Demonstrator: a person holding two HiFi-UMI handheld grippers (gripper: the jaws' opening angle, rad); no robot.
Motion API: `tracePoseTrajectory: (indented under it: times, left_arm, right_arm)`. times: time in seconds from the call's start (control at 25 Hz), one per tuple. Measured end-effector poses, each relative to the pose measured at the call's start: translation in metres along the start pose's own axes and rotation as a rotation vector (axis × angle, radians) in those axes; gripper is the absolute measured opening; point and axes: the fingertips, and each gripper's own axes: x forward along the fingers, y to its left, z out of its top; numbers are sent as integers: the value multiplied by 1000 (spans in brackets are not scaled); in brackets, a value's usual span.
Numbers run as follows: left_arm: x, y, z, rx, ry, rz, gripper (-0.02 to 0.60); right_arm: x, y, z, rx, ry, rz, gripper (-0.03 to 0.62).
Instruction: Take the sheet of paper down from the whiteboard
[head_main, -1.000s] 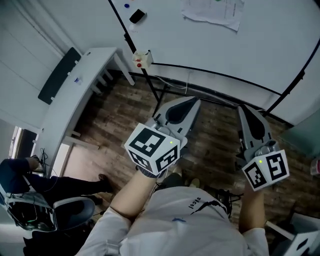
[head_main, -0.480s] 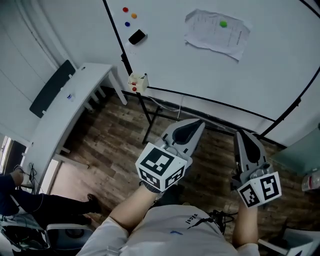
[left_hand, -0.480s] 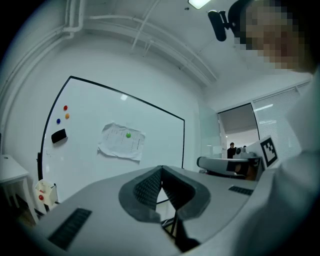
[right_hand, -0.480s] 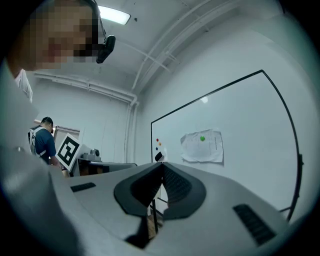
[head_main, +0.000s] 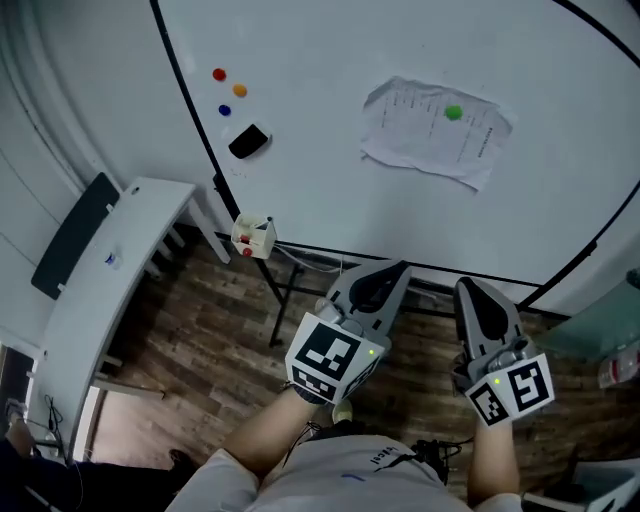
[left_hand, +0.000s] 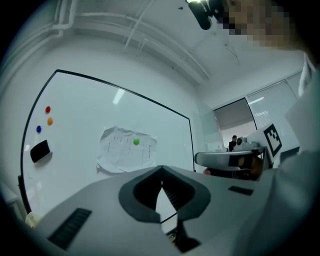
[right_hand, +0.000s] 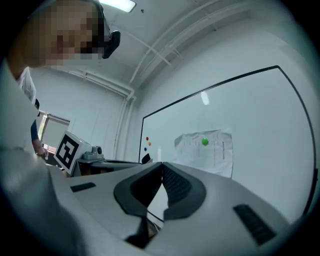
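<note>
Paper (head_main: 437, 128) is hanging on the whiteboard (head_main: 330, 170) under its magnet (head_main: 453, 113); left claw (head_main: 399, 267) and right claw (head_main: 467, 285), pressed together empty, are hovering short.

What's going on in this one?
A person stands facing a whiteboard with a claw in each hand. The paper hangs on the board under a green magnet. The left claw and the right claw are both shut and empty. They are held low, pointing toward the board and apart from the paper. Nothing has been touched yet.
</note>
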Motion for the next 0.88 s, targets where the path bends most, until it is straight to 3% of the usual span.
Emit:
tracePoseTrajectory:
  times: [0.36, 0.52, 0.88]
  left_arm:
    - [72, 47, 8, 12, -43, -41, 12]
    - [104, 64, 17, 13, -71, 2, 12]
    - [177, 83, 52, 115, -117, 101, 14]
  right_arm:
    - [56, -59, 7, -102, 10, -74, 14]
    - [75, -89, 21, -159, -2, -73, 15]
    - [126, -161, 71, -293, -65, -2, 17]
